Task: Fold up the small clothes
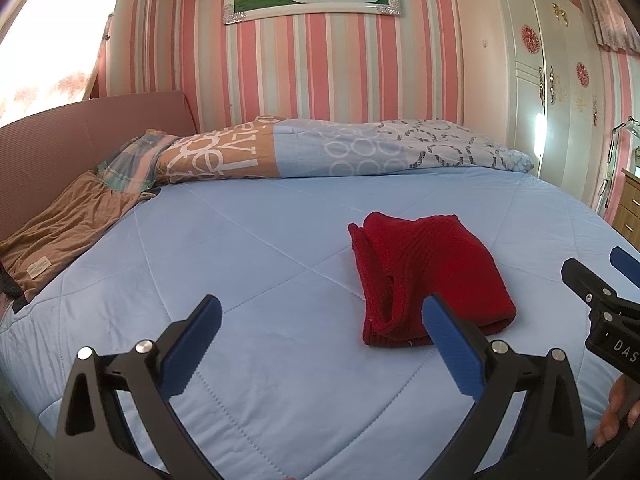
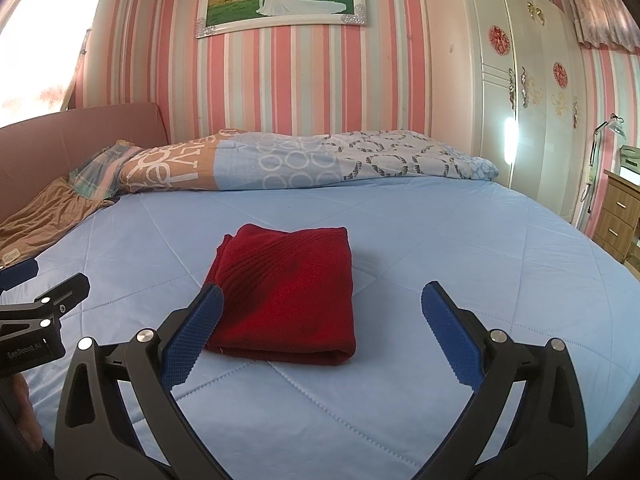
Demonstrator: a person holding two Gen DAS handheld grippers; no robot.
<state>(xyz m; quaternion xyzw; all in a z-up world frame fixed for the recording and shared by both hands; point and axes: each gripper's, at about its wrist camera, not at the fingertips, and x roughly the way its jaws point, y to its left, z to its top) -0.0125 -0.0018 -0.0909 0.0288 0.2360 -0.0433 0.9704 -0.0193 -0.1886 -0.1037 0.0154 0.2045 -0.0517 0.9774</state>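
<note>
While the red garment (image 2: 286, 292) lies folded mid-bed (image 2: 440, 240), the right gripper (image 2: 322, 320) hovers nearest, jaws spread and empty; the left gripper (image 1: 322, 328), also spread, has it ahead-right.

folded garment (image 2: 284, 292) on bed (image 2: 440, 260), before pillows (image 2: 304, 160).
</note>
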